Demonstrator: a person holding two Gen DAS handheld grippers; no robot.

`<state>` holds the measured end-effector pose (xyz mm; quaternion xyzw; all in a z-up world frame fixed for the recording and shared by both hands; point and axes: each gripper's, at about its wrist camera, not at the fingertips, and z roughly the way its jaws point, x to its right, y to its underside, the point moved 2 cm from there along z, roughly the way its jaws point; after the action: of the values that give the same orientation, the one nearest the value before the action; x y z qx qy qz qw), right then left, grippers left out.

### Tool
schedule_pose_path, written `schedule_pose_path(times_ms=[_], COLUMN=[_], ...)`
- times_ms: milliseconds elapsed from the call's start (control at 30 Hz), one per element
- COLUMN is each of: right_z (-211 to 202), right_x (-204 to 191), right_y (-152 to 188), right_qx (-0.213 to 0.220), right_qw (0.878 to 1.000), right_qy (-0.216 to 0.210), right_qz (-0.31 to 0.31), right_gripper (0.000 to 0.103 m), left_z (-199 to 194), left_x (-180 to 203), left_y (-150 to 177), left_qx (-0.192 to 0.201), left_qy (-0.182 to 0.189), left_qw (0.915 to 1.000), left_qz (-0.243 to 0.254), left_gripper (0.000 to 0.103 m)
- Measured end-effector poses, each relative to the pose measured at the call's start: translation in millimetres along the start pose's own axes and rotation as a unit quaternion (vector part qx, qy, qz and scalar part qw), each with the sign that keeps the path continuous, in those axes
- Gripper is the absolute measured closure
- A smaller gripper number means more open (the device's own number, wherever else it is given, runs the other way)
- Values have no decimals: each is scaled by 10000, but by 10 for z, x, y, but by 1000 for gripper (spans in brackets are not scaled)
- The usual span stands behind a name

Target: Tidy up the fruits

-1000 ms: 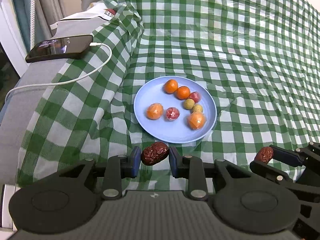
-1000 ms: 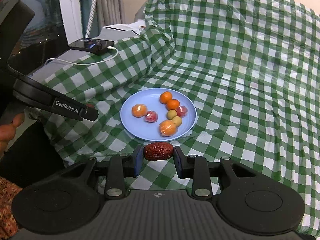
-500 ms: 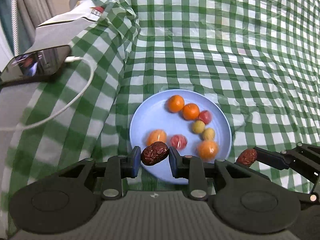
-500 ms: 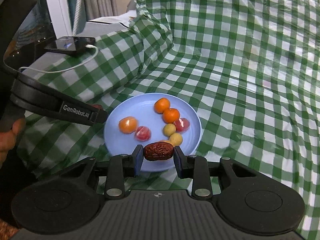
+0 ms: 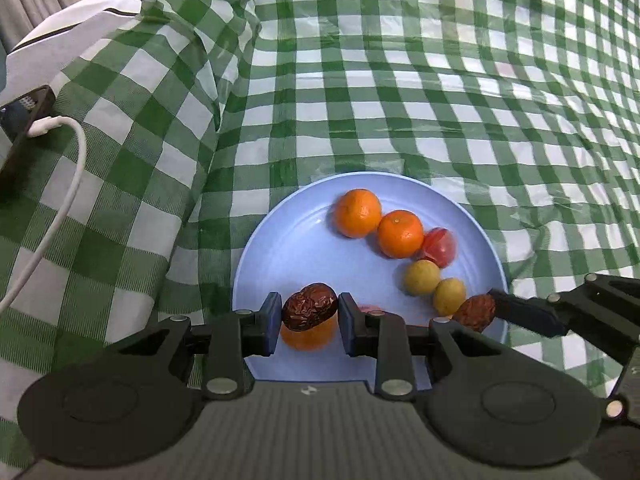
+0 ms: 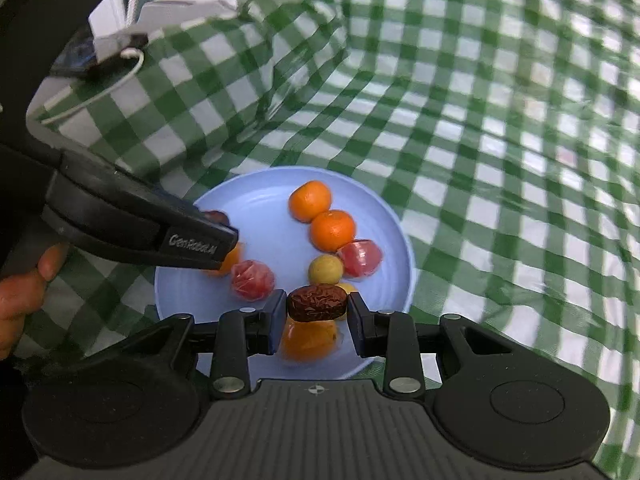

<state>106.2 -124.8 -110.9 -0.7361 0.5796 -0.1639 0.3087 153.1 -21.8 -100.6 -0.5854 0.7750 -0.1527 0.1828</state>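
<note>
We held a wrinkled red date (image 5: 309, 306) clamped in our left gripper (image 5: 309, 312) over the near-left part of the blue plate (image 5: 280, 248), and a second date (image 6: 317, 303) pinched in our right gripper (image 6: 317, 308) above the plate's near edge, both above wrapped oranges, tangerines (image 5: 358, 213) beyond.

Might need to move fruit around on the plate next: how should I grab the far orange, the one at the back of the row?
Probably take the far orange across its round middle from above, fingers on its left and far sides. The second orange touches its near-right side, while the blue plate is bare to its left.
</note>
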Motion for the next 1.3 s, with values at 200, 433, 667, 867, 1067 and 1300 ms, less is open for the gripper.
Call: schedule_pose_path(times_ms=[200, 433, 667, 867, 1067, 1300], right_z=[-100, -625, -1252, -1482, -1613, -1701], right_x=[-9, -45, -287, -390, -443, -496], right_y=[18, 309, 604, 721, 784, 803], right_qx=[-54, -122, 448, 669, 797, 911], right_qw=[9999, 9989, 9955, 9944, 9935, 9926], right_qy=[69, 190, 490, 660, 675, 700], right_qz=[-56, 403, 673, 480, 460, 400], right_gripper=[16, 8, 2, 1, 1, 1], left_z=[-115, -629, -1230, -1435, -1558, -1666], left_x=[-43, -37, 34, 51, 20, 57], left_y=[13, 338, 721, 981, 1131, 1166], left_qx=[143, 167, 442, 573, 614, 754], left_qy=[-146, -112, -219, -434, -471, -474], left_qw=[9998, 9998, 9987, 9972, 9966, 9958], left_qz=[-1, -15, -138, -200, -284, -223], left_gripper=[1, 0, 0, 0, 0, 0])
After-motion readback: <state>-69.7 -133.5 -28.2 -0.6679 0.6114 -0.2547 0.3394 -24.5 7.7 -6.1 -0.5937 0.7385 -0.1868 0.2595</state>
